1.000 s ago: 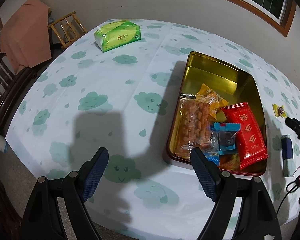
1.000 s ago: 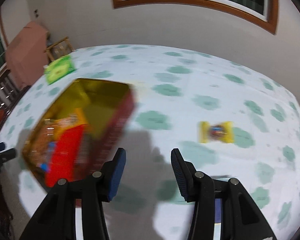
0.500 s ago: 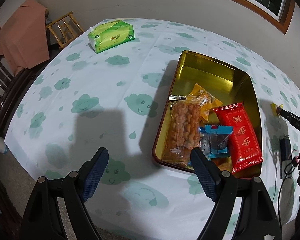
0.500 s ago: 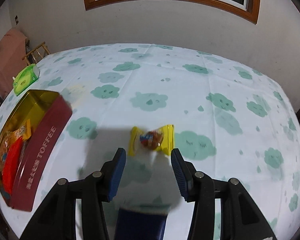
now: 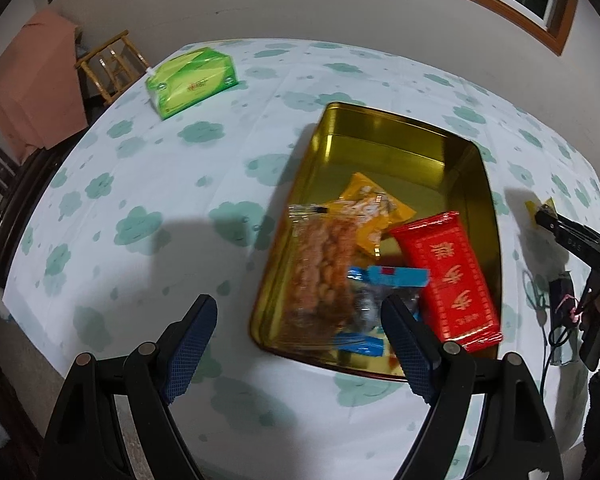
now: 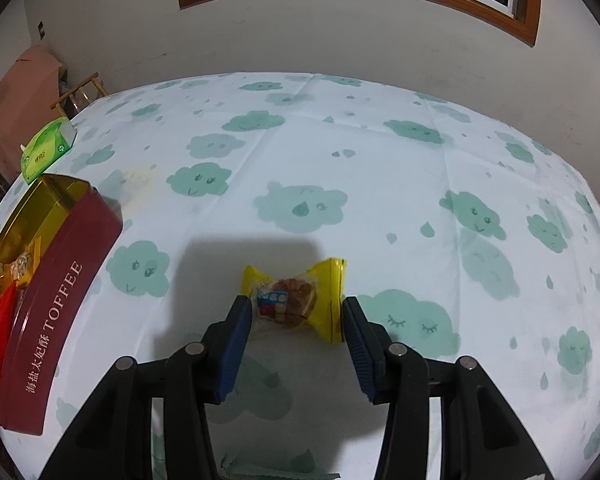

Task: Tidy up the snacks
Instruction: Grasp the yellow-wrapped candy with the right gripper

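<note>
A gold-lined red TOFFEE tin [image 5: 384, 136] [image 6: 56, 280] lies on the table. It holds a red packet [image 5: 448, 272], a clear bag of orange snacks [image 5: 320, 260], a yellow packet [image 5: 372, 208] and a blue packet [image 5: 384, 280]. A yellow-wrapped snack [image 6: 294, 300] lies on the cloth between the tips of my right gripper [image 6: 298, 316], which is open around it, pads apart from the wrapper. My left gripper [image 5: 300, 320] is open and empty, hovering over the tin's near left corner.
A green tissue pack [image 5: 192, 80] [image 6: 48, 148] lies at the far left of the cloud-print tablecloth [image 6: 340, 168]. A wooden chair [image 5: 112, 64] and a pink-covered object [image 5: 32, 92] stand beyond the table. A dark blue object and cables [image 5: 560, 304] lie right of the tin.
My right gripper swung right from the tin and closed in on the yellow-wrapped snack, which now sits between its tips. My left gripper drifted slightly towards the tin.
</note>
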